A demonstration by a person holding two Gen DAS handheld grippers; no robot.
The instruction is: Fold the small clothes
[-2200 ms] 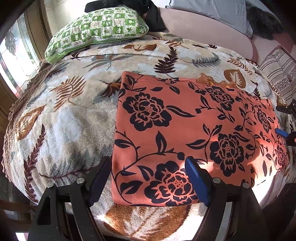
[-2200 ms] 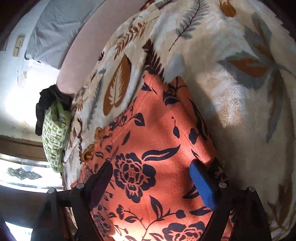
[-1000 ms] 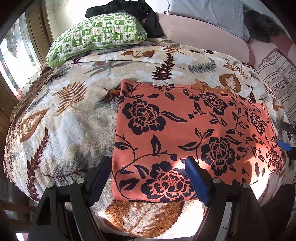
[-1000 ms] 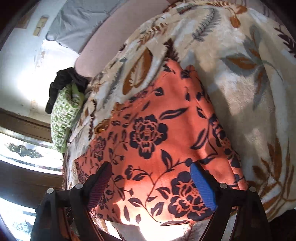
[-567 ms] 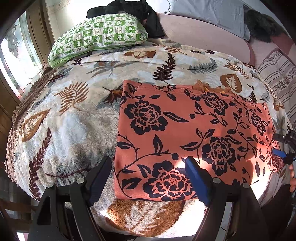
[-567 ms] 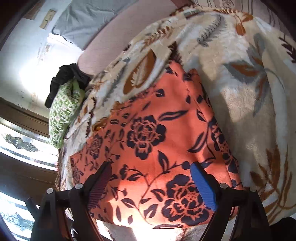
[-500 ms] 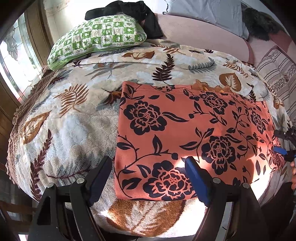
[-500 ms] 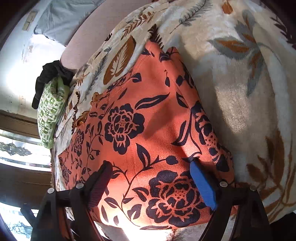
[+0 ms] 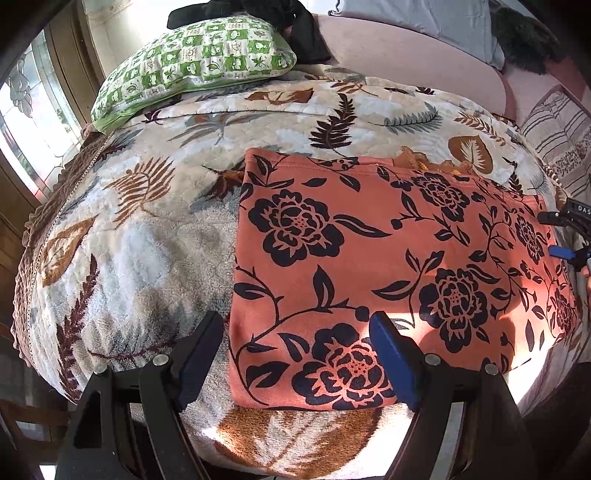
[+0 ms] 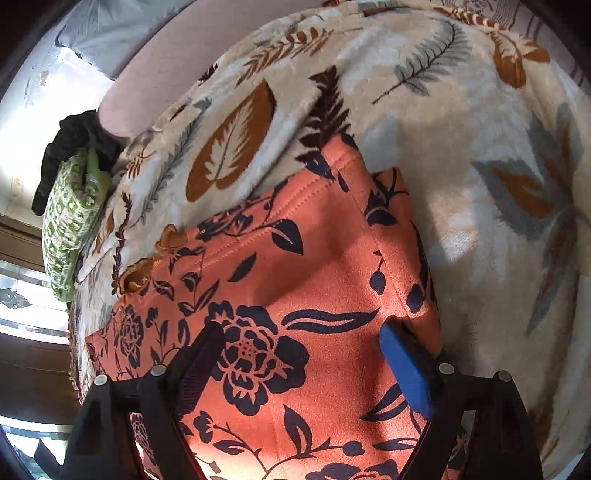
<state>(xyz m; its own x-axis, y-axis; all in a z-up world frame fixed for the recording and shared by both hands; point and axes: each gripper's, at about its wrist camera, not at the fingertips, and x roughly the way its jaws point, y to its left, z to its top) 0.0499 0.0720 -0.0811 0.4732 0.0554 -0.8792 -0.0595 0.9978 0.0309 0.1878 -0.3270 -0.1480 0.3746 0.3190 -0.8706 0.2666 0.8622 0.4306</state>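
Observation:
An orange garment with black flowers (image 9: 369, 258) lies flat, folded into a rectangle, on a leaf-patterned blanket (image 9: 147, 229). My left gripper (image 9: 295, 354) is open and empty, hovering over the garment's near left corner. My right gripper (image 10: 306, 354) is open and empty, low over the garment (image 10: 295, 288) near its right edge, with the blue finger (image 10: 406, 365) by that edge. The right gripper also shows at the right edge of the left wrist view (image 9: 569, 236). A bit of orange lace (image 10: 147, 266) pokes out at the garment's far edge.
A green checked pillow (image 9: 192, 66) with dark clothing (image 9: 280, 14) on it lies at the far left of the bed. A pink headboard (image 9: 406, 48), a grey pillow (image 9: 424, 18) and a striped cushion (image 9: 557, 133) lie beyond. The blanket (image 10: 480, 166) falls away at its near edge.
The right gripper has moved forward and lower over the garment's right side, after pulling back a second ago. The left gripper has held nearly still. The garment has not moved.

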